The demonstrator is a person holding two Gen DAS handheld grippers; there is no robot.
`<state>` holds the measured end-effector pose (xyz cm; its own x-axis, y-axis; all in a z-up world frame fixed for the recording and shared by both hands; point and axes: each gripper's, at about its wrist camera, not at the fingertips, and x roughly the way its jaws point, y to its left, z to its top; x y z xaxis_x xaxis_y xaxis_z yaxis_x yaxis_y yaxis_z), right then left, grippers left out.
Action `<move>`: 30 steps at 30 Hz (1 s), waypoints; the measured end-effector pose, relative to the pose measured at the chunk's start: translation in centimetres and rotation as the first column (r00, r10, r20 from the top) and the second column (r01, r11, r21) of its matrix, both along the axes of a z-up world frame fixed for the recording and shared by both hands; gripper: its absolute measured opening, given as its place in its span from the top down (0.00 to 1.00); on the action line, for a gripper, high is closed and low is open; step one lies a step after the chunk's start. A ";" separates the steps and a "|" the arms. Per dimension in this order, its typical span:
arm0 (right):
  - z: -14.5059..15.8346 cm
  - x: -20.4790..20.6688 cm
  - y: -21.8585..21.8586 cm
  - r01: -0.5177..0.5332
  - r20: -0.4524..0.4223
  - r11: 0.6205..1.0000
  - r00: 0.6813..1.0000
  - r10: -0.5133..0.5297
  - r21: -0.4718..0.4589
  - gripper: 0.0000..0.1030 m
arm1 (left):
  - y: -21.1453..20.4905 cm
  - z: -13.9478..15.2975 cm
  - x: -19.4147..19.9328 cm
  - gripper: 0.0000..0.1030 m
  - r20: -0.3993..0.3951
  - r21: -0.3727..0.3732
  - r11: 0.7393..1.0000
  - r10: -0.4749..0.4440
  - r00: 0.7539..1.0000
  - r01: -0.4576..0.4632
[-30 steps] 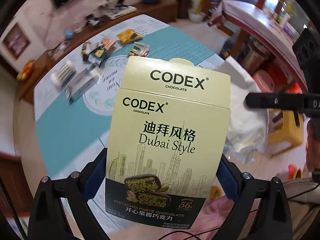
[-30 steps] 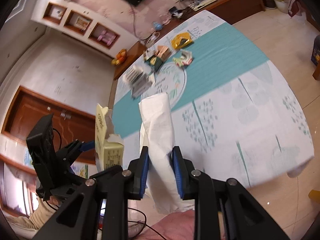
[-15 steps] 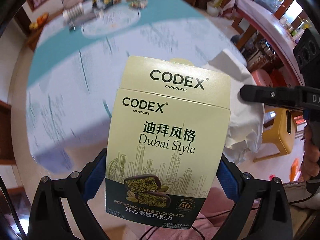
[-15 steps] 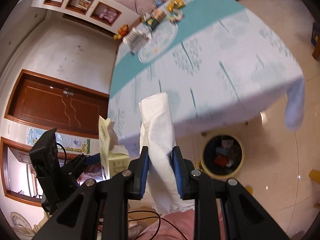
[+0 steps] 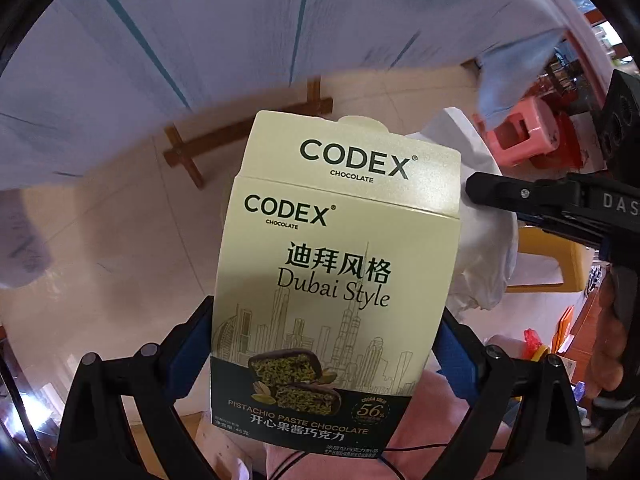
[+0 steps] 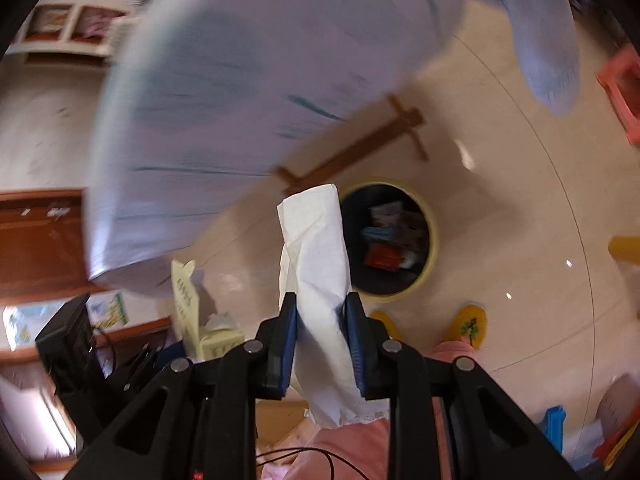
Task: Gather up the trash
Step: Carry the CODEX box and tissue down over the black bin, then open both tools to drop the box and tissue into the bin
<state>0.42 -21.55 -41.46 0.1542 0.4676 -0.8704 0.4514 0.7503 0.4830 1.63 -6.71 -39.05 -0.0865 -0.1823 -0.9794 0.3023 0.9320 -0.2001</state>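
Observation:
My left gripper is shut on a pale yellow Codex chocolate box, its blue pads pressed on both sides; the box fills the middle of the left wrist view. My right gripper is shut on a crumpled white tissue that sticks up between its blue pads. Just beyond the tissue a round yellow-rimmed trash bin stands on the floor with wrappers inside. The right gripper's black finger and the tissue show at the right of the left wrist view. The chocolate box appears lower left in the right wrist view.
The tablecloth's hanging edge spans the top, with a wooden table base on the glossy beige floor. A pink stool and a yellow stool stand at the right. Yellow slippers and pink-clad legs lie below.
Both grippers dropped from above the table to below its edge and tipped toward the floor. The tabletop litter left the views; the trash bin grew closer. Both grips held.

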 end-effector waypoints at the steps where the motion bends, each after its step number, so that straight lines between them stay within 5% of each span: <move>1: -1.9 0.1 0.0 0.015 -0.017 1.000 1.000 -0.016 -0.006 0.77 | 0.0 -2.2 0.2 0.06 -0.015 0.000 1.000 0.007 1.000 -0.007; 10: -15.6 2.6 1.3 0.051 -0.080 0.997 0.995 -0.056 -0.062 0.76 | 0.2 -15.8 3.2 0.06 -0.078 0.018 1.000 0.020 0.997 -0.019; 15: -19.5 3.8 2.4 0.039 -0.092 0.997 0.995 -0.046 -0.073 0.69 | 0.2 -20.0 5.7 0.06 -0.098 0.027 1.000 0.004 0.995 -0.001; 21: -20.0 3.7 2.9 0.043 -0.081 0.996 0.995 -0.050 -0.084 0.42 | 0.8 -21.8 6.9 0.04 -0.096 0.052 0.999 0.005 0.995 0.000; 30: -19.5 2.4 2.3 0.083 -0.075 0.994 0.993 -0.088 -0.073 0.39 | 1.3 -21.9 7.6 0.01 -0.047 0.067 0.998 -0.012 0.999 0.015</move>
<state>2.84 -19.21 -60.97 0.1213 0.3930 -0.9115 0.5498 0.7379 0.3914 9.25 -5.42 -60.99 -0.1343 -0.1145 -0.9843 0.3065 0.9398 -0.1511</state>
